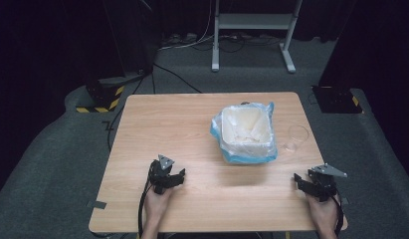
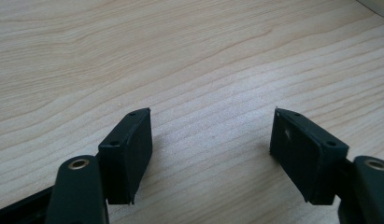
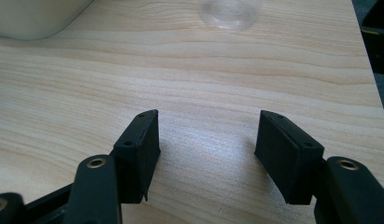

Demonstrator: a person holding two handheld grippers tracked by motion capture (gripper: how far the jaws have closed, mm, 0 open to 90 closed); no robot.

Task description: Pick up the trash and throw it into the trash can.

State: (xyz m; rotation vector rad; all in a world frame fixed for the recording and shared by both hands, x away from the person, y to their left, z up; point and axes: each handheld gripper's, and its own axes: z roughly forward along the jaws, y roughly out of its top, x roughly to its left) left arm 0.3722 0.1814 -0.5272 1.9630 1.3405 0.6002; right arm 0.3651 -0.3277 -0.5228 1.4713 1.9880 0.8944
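A white bin (image 1: 245, 130) lined with a blue-edged plastic bag stands on the wooden table (image 1: 167, 124), right of centre. A clear plastic cup (image 1: 295, 138) stands just right of it, near the table's right edge; its base (image 3: 231, 11) appears at the top of the right gripper view, with the bin's white wall (image 3: 35, 18) at upper left. My left gripper (image 1: 168, 175) rests low on the table at the front left, open with nothing between its pads (image 2: 129, 154). At the front right corner, my right gripper (image 1: 311, 181) is open and empty too, its jaws wide over bare wood.
The table's right edge (image 3: 367, 70) runs close beside the right gripper. Beyond the table stand a white metal frame (image 1: 252, 30) with cables on the grey floor, and black stands with yellow-black tape (image 1: 102, 97) at the back left.
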